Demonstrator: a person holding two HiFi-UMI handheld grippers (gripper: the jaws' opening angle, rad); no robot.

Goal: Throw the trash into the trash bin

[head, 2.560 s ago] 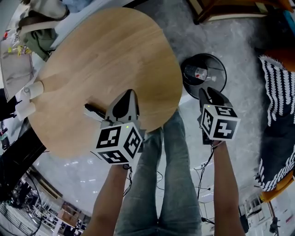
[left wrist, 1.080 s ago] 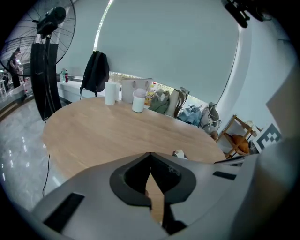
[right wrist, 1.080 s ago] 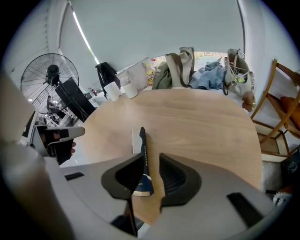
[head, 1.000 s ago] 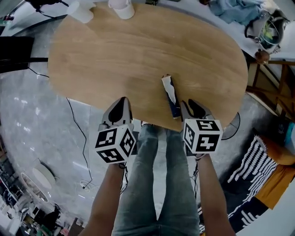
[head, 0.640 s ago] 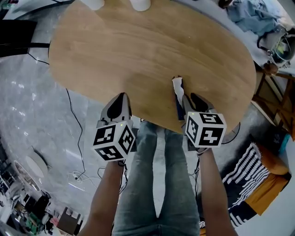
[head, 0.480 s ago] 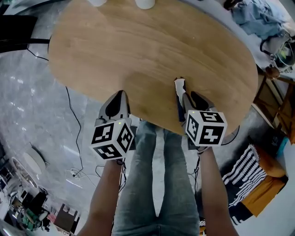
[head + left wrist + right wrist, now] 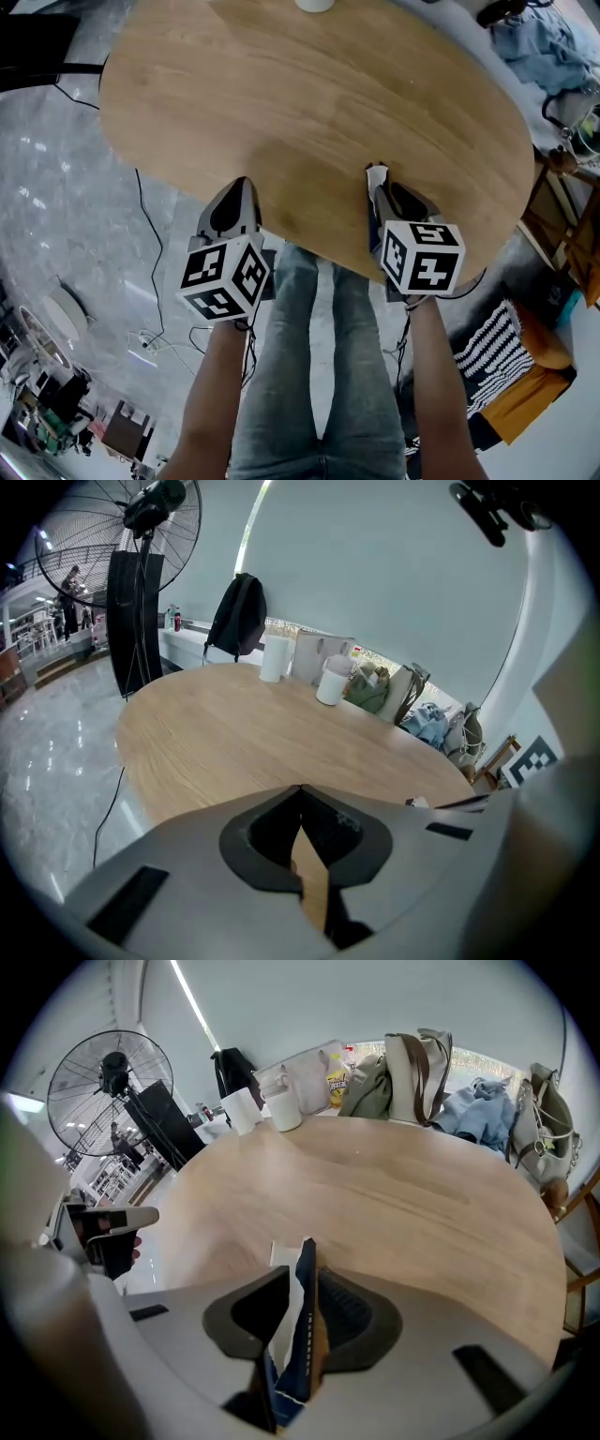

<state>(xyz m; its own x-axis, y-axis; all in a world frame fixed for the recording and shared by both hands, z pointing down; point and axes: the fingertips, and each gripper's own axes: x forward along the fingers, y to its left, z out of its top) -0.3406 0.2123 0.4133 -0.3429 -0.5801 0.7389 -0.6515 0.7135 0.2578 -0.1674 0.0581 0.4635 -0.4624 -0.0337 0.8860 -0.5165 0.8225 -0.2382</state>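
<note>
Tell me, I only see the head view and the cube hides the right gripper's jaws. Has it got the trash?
Observer: The right gripper view shows the blue and white wrapper between the jaws of the right gripper, but they stand apart with a sliver of table showing beside it, so it doesn't look squeezed.
Operator: Is the other one holding anything?
Observer: No. In its own view the left gripper has its jaw tips together, nothing between them.
Operator: What's behind the table?
Observer: A big standing fan, out of your picture.
</note>
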